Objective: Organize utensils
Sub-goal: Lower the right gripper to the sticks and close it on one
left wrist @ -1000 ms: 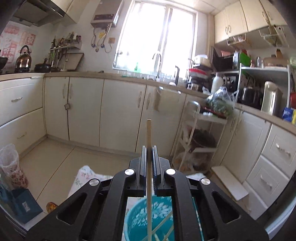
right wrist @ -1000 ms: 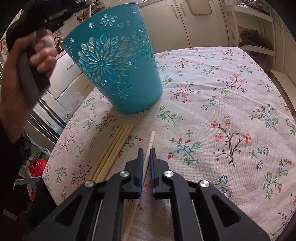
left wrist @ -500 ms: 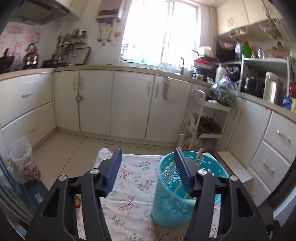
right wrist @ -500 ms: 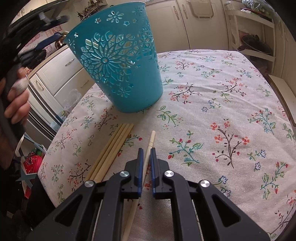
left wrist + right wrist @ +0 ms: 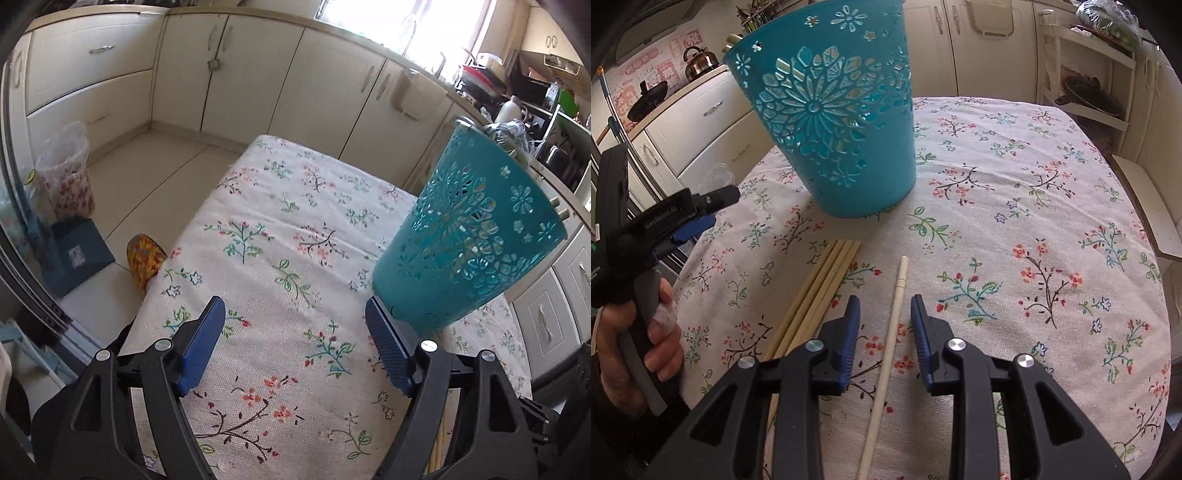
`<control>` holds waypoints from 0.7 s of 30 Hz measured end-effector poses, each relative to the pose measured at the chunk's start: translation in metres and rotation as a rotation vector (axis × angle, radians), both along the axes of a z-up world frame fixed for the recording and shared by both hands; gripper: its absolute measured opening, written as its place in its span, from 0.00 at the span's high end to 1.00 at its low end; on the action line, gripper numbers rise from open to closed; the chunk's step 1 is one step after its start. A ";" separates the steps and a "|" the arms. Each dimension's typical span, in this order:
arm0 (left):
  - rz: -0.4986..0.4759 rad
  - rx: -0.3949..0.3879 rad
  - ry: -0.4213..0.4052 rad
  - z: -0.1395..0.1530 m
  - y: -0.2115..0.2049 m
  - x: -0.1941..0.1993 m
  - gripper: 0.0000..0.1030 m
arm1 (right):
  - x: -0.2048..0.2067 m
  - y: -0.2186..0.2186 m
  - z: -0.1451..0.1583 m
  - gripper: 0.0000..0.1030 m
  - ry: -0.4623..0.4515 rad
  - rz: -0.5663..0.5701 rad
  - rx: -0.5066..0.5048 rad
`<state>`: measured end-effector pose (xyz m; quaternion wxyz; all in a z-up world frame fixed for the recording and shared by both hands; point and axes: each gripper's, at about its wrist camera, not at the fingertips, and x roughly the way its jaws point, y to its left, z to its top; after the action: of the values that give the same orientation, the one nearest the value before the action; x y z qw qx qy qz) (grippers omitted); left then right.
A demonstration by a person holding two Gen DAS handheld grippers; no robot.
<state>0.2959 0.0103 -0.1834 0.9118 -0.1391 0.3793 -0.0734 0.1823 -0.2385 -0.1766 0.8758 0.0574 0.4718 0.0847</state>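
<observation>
A teal perforated basket (image 5: 834, 122) stands on the floral tablecloth (image 5: 1034, 229); it also shows at the right of the left wrist view (image 5: 469, 236). A single pale chopstick (image 5: 890, 332) lies on the cloth between the open fingers of my right gripper (image 5: 884, 306). A bundle of several tan chopsticks (image 5: 816, 291) lies just left of it. My left gripper (image 5: 295, 321) is open and empty, low over the cloth left of the basket; it shows at the left of the right wrist view (image 5: 698, 210).
Cream kitchen cabinets (image 5: 258, 74) line the walls. A wire shelf rack (image 5: 1086, 74) stands beyond the table. On the floor to the left are a plastic bag (image 5: 66, 173) and a blue box (image 5: 74, 254).
My left gripper let go of a chopstick over the basket, opened, then dropped low to the cloth left of the basket. My right gripper opened around the single chopstick.
</observation>
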 end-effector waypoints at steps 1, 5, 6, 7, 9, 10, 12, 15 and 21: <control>0.005 0.006 0.001 0.000 0.000 0.001 0.21 | 0.001 0.003 0.000 0.74 0.000 0.005 -0.021; 0.002 -0.004 0.033 -0.005 -0.002 0.007 0.21 | 0.002 0.014 0.000 0.88 0.006 0.046 -0.123; 0.003 -0.003 0.034 -0.005 -0.002 0.008 0.21 | 0.003 0.012 0.000 0.92 0.013 0.047 -0.113; 0.001 0.000 0.036 -0.005 -0.003 0.009 0.21 | 0.004 0.008 -0.001 0.93 0.020 0.042 -0.091; -0.004 0.007 0.039 -0.005 -0.005 0.010 0.21 | 0.006 -0.001 -0.001 0.94 0.030 0.032 -0.042; -0.007 0.012 0.040 -0.005 -0.005 0.010 0.21 | 0.007 -0.004 -0.001 0.94 0.038 0.030 -0.023; -0.013 0.019 0.041 -0.006 -0.007 0.010 0.21 | 0.008 0.000 0.000 0.94 0.049 0.045 -0.043; -0.020 0.027 0.044 -0.005 -0.009 0.011 0.21 | 0.010 0.005 0.001 0.92 0.062 0.069 -0.078; -0.015 0.018 0.050 -0.007 -0.007 0.010 0.21 | 0.003 0.010 0.000 0.92 0.026 0.061 -0.112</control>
<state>0.3057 0.0033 -0.1902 0.9028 -0.1298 0.4035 -0.0732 0.1854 -0.2282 -0.1765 0.8683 -0.0052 0.4888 0.0841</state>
